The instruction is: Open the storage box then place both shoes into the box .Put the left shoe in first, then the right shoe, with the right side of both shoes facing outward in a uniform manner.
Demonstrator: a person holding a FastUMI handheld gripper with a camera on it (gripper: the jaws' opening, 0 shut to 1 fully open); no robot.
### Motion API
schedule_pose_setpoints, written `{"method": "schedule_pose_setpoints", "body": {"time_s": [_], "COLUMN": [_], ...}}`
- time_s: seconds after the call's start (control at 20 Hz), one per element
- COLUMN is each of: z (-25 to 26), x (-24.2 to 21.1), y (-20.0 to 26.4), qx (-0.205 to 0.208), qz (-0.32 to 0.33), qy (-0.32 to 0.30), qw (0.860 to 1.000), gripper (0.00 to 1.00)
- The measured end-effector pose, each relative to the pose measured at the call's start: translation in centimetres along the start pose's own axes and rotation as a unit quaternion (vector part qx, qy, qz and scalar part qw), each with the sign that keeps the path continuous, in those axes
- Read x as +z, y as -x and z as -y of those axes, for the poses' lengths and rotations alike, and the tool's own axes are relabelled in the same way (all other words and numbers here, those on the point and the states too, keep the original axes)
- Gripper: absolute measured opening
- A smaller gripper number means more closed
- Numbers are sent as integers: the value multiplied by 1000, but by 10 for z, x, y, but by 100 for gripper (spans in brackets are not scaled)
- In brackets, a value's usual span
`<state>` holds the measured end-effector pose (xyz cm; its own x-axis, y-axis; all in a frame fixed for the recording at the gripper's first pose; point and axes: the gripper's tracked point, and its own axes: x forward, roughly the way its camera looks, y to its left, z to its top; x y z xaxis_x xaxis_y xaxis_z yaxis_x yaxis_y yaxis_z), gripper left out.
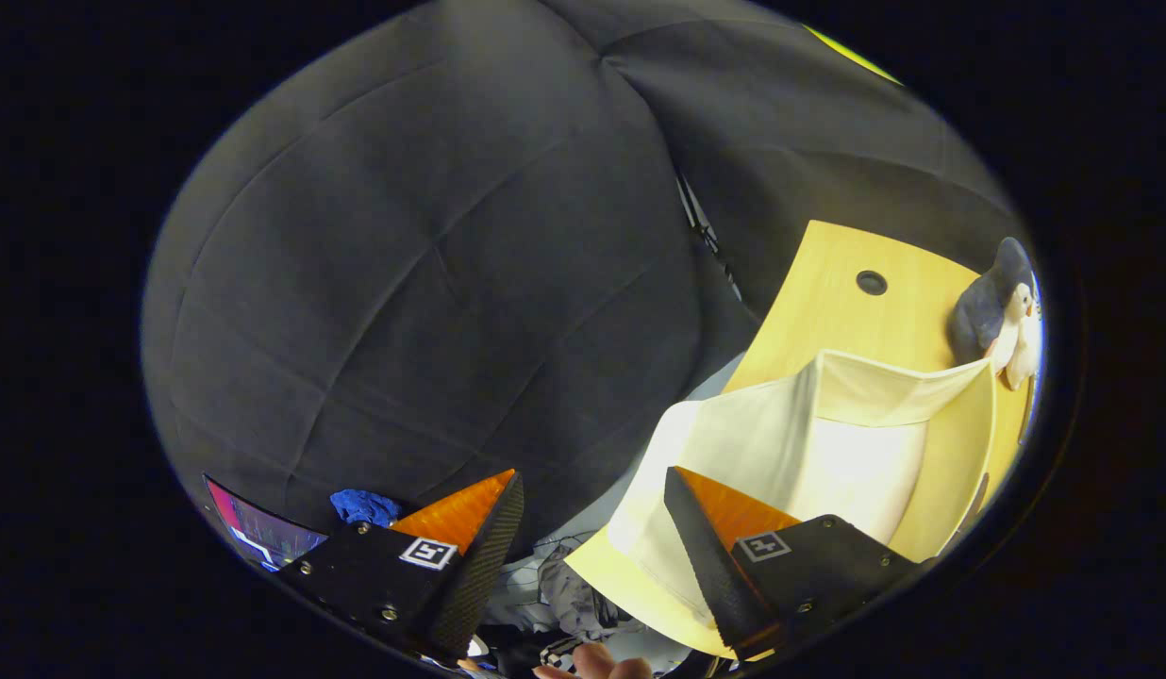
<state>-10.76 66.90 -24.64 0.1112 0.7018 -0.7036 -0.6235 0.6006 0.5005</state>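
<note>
Tongs (592,528) gape empty beside the open box (866,453) on the counter (828,292), so both shoes (1012,330) likely remain unpacked.

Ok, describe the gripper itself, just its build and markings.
The gripper has two wedge-shaped fingers tapering to points, with textured inner pads. Each sits on a black block fixed with small screws and carrying a square black-and-white marker tag. The fingers stand apart.

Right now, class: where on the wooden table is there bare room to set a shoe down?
Bare wood on the table lies around its round hole, beyond the open white box. The far corner is crowded by shoes. The gripper has its fingers open, empty.
</note>
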Motion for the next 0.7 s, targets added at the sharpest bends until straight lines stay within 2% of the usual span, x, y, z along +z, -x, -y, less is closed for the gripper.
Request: {"method": "schedule_pose_setpoints", "body": {"time_s": [0.45, 0.7], "z": [67, 121], "x": [9, 6], "y": [99, 137], "qx": [-19, -50], "qz": [39, 56], "qy": [-20, -35], "qw": [999, 997], "gripper": [94, 94]}}
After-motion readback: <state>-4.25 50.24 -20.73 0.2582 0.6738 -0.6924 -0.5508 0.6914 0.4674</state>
